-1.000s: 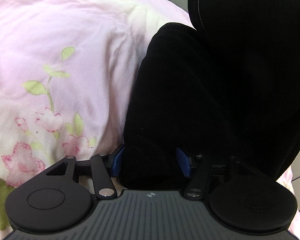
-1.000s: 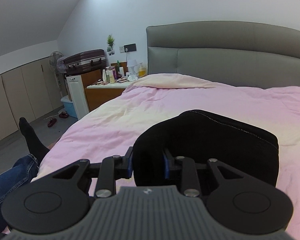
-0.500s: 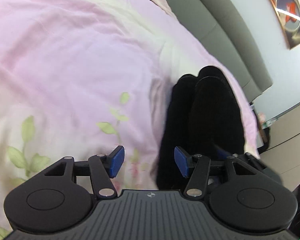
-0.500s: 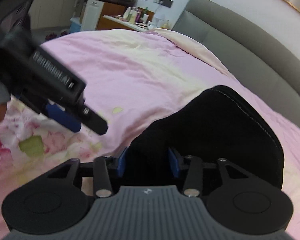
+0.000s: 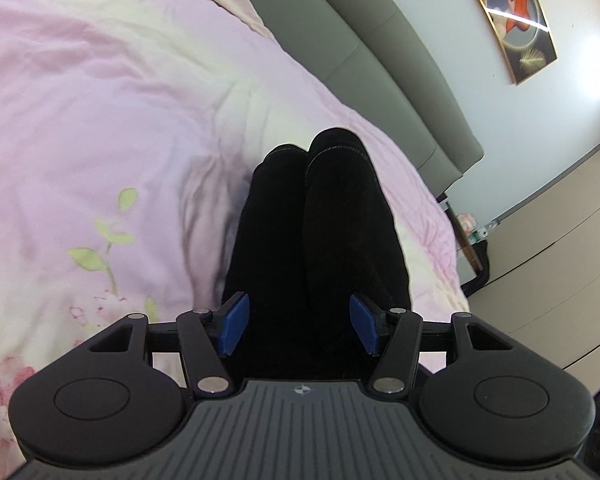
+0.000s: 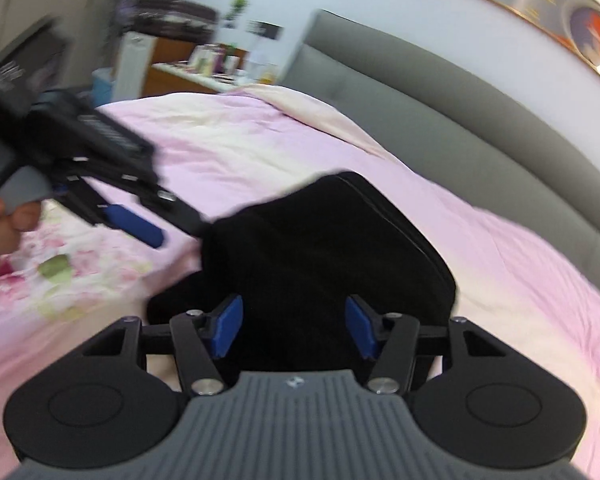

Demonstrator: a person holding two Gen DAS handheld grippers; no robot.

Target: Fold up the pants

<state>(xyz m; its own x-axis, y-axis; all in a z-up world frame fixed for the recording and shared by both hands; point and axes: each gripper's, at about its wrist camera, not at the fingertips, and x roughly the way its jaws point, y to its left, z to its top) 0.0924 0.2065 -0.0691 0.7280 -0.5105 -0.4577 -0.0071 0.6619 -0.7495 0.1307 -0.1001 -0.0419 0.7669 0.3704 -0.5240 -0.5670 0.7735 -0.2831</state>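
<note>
The black pants (image 5: pixel 316 240) lie folded into a thick bundle on the pink floral bedspread (image 5: pixel 100 120). My left gripper (image 5: pixel 298 326) is open above the bundle's near end, its blue pads apart and empty. My right gripper (image 6: pixel 292 328) is open too, over the near edge of the pants (image 6: pixel 324 248), holding nothing. The left gripper also shows in the right wrist view (image 6: pixel 136 224), at the left, its tip by the bundle's left edge.
A grey padded headboard (image 5: pixel 380 56) runs along the far side of the bed. A nightstand crowded with bottles (image 6: pixel 216 68) and a suitcase (image 6: pixel 168 16) stand at the back left. A framed picture (image 5: pixel 512 20) hangs above. Cabinets (image 5: pixel 560 240) line the right.
Both grippers have opened and let go of the pants, which now rest on the bed. Both have pulled back and lifted; the left one moved first.
</note>
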